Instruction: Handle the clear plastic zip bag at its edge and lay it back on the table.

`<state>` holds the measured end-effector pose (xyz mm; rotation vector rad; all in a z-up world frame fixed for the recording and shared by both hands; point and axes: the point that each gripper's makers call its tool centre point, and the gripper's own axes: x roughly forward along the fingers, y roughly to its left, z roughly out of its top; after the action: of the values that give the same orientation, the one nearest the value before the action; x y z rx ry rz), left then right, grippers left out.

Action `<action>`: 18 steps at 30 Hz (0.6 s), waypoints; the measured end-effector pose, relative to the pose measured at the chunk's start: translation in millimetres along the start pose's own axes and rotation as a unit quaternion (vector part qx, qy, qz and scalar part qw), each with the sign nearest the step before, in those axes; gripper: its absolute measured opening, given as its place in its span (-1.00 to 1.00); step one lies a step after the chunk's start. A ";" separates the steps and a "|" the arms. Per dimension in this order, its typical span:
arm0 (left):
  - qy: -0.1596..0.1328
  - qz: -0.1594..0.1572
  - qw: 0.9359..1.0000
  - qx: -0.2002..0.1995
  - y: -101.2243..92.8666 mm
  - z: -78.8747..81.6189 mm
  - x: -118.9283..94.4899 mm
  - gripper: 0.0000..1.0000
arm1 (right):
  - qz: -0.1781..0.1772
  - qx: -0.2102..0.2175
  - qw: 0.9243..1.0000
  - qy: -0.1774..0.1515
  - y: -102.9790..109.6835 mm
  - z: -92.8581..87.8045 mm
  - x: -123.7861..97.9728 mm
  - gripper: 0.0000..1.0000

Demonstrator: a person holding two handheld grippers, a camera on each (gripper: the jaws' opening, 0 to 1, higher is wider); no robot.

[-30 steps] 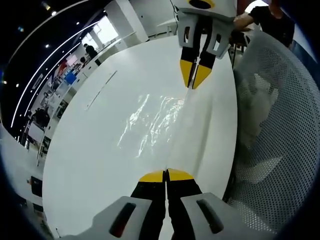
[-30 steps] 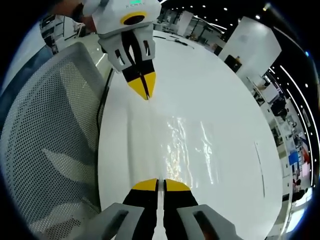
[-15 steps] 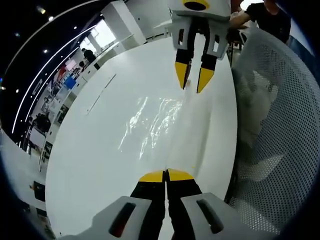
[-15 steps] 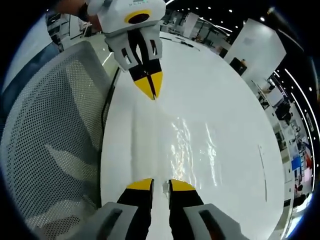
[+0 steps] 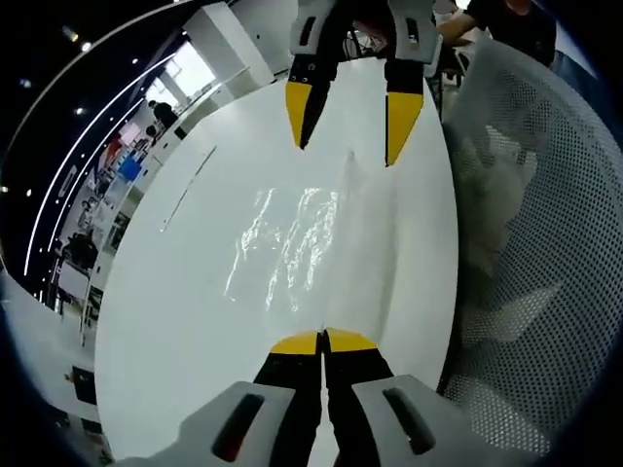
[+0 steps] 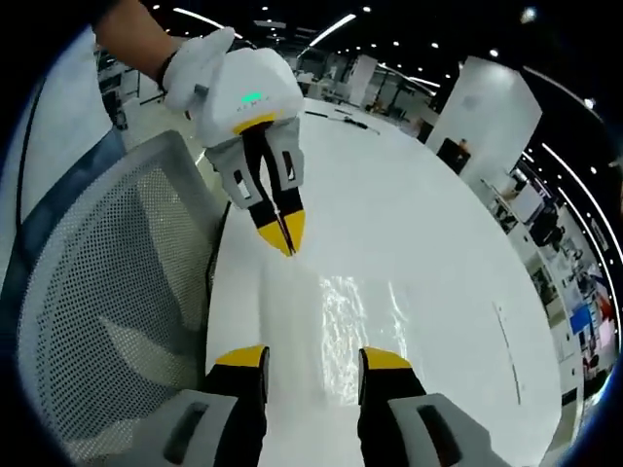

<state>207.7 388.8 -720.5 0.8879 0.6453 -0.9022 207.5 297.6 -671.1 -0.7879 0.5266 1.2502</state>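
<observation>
Your left gripper (image 5: 322, 340) pinches the near edge of the clear plastic zip bag (image 5: 307, 243), its yellow-tipped jaws pressed together on the film, while the bag lies flat and glinting on the white table (image 5: 175, 292). Your right gripper (image 6: 313, 358) hangs with its jaws spread wide apart above the bag's opposite edge, holding nothing. A grey mesh chair (image 6: 88, 321) stands just beside the table edge nearest the bag.
</observation>
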 end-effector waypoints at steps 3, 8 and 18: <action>-0.003 0.000 1.000 0.002 -2.0 2.1 -0.7 -1.00 | -0.008 0.008 1.000 -0.002 -8.0 1.4 -1.2 -0.30; -0.005 0.001 1.000 -0.002 -3.4 3.3 -1.1 -1.00 | -0.015 0.028 1.000 -0.003 -17.0 1.7 4.5 -0.32; -0.009 0.004 1.000 -0.008 -5.5 7.2 -7.8 -1.00 | -0.005 0.020 1.000 0.011 -14.4 -3.5 26.2 -0.36</action>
<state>199.9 383.8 -712.9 0.8661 0.6331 -0.8952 228.3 309.7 -689.2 -0.7709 0.5627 1.2193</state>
